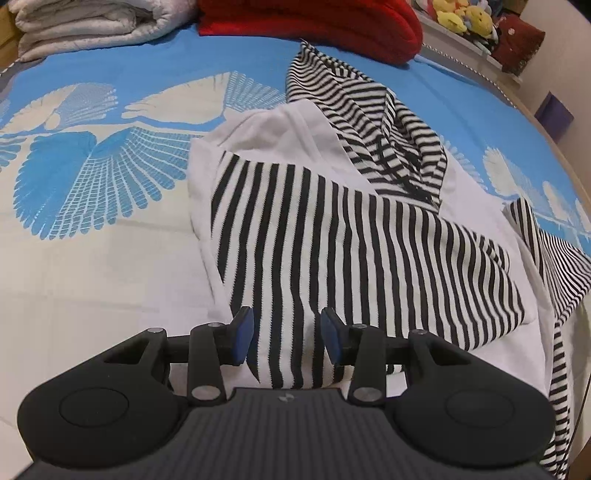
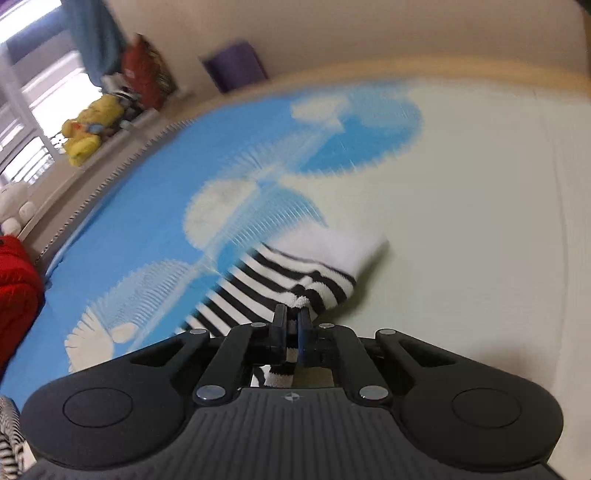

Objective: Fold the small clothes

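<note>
A small black-and-white striped garment with white panels (image 1: 332,236) lies on the blue and cream bedspread (image 1: 92,166), one striped sleeve folded across its body. My left gripper (image 1: 287,338) is open, its blue pads either side of the striped cloth at the near edge. My right gripper (image 2: 291,325) is shut on the striped sleeve (image 2: 295,280), whose white cuff (image 2: 332,247) hangs out ahead of the fingers above the bedspread (image 2: 461,221). The right wrist view is blurred.
A folded white quilt (image 1: 92,26) and a red blanket (image 1: 314,26) lie at the far end of the bed. Yellow plush toys (image 1: 461,14) sit on a ledge at the right, also in the right wrist view (image 2: 88,129). A purple box (image 2: 236,70) stands by the wall.
</note>
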`<state>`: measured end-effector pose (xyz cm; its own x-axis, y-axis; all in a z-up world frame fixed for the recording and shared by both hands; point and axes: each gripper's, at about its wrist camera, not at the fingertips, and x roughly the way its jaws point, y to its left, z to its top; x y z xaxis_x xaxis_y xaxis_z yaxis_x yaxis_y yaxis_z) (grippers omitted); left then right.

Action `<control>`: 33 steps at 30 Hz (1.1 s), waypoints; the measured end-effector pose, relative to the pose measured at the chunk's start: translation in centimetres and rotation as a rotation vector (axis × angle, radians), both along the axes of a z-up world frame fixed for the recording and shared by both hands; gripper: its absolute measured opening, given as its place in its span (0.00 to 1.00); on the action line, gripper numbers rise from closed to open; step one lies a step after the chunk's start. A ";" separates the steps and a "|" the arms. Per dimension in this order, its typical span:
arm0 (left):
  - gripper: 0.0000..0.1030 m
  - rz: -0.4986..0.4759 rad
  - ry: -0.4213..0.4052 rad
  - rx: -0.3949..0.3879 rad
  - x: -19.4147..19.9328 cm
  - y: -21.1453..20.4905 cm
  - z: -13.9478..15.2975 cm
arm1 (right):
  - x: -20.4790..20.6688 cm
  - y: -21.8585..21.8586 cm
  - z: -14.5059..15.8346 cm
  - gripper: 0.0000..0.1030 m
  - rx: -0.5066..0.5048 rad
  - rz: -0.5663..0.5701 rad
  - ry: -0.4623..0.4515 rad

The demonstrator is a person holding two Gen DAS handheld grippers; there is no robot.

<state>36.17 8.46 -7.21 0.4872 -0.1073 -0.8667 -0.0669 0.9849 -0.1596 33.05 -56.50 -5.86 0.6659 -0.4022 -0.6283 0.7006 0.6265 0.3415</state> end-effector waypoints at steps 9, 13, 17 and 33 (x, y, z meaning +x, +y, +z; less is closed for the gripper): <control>0.43 0.100 -0.059 -0.083 -0.4 2.9 2.9 | 0.3 19.2 11.1 0.04 -0.490 0.451 -0.212; 0.43 0.145 -0.066 -0.108 -0.9 5.0 3.7 | -1.5 31.1 11.8 0.04 -0.438 0.900 -0.285; 0.43 0.172 -0.075 -0.125 -1.6 6.7 4.3 | -3.1 39.4 7.7 0.08 -0.219 1.266 -0.075; 0.43 0.151 -0.064 -0.094 -1.4 5.3 3.6 | -3.4 35.0 6.8 0.30 -0.141 0.977 0.075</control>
